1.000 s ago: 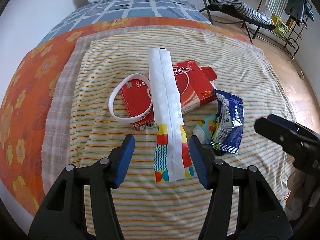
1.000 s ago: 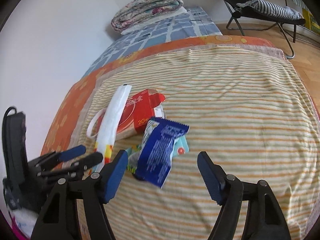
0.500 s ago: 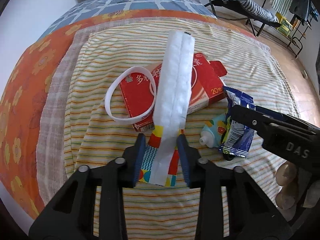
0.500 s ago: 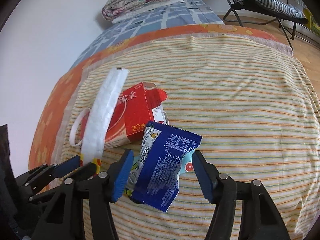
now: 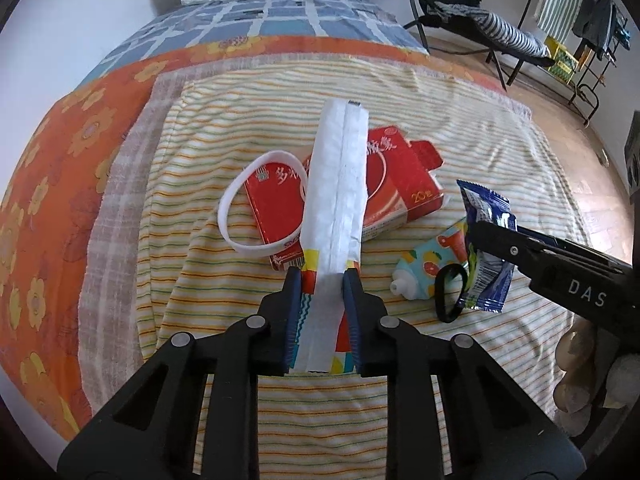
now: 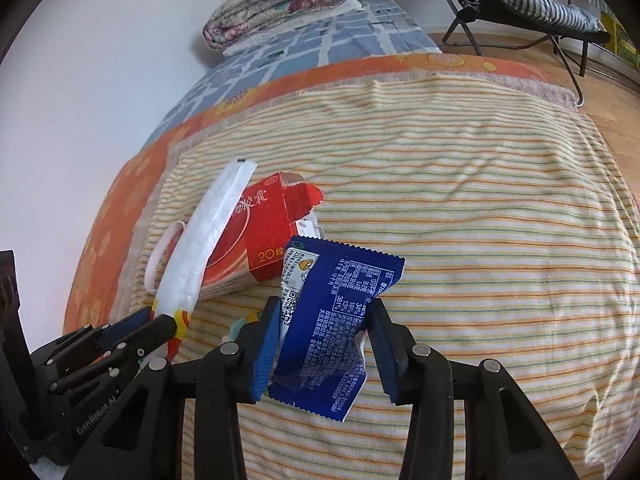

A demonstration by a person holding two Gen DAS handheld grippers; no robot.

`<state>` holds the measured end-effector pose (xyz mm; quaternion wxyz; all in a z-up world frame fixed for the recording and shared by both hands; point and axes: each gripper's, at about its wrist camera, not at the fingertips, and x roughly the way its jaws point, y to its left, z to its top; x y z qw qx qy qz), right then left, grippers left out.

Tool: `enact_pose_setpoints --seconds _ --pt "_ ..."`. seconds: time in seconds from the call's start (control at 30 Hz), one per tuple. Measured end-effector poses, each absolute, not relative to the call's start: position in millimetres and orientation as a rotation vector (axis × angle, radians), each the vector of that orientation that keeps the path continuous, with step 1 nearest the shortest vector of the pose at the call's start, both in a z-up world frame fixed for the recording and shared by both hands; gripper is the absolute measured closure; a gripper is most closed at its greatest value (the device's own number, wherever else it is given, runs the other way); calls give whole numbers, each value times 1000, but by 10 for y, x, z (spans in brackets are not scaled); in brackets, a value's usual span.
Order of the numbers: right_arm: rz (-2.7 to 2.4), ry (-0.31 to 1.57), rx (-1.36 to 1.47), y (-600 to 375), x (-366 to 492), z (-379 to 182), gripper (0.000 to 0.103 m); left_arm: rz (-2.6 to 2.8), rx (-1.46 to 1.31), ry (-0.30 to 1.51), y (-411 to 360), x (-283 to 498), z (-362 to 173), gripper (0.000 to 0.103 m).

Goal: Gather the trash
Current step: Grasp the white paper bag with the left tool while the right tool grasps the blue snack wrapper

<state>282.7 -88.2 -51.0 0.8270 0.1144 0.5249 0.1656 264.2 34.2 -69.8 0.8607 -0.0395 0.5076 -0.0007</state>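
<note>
A long white wrapper (image 5: 340,184) with a colourful printed end lies over a red carton (image 5: 404,184) on the striped blanket (image 5: 460,120). My left gripper (image 5: 322,280) is closing, and its pads press the wrapper's printed end. The far end tilts up off the carton. A blue snack wrapper (image 6: 336,320) sits between the closing jaws of my right gripper (image 6: 324,312). It buckles where both pads touch it. In the left wrist view the right gripper (image 5: 476,228) crosses that blue wrapper (image 5: 490,284) from the right.
A white band (image 5: 240,240) loops around the carton's left end. A small fruit-print pouch (image 5: 424,264) and a black loop (image 5: 452,296) lie beside the blue wrapper. A folded quilt (image 6: 280,4) sits at the bed's far end, and a folding chair (image 6: 520,0) stands on the floor beyond.
Both pairs of jaws have narrowed onto their wrappers. The white wrapper's far end has lifted. The blue wrapper now sits crumpled between the right pads.
</note>
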Motion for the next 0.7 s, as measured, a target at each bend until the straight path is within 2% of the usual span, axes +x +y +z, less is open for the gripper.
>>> enact_pose_setpoints --seconds 0.3,0.7 --pt "376 1075 255 -1020 2596 -346 60 -40 -106 1026 377 2474 -508 88" --pt "424 1020 236 -1069 2161 -103 61 -103 -106 965 414 1937 -201 88"
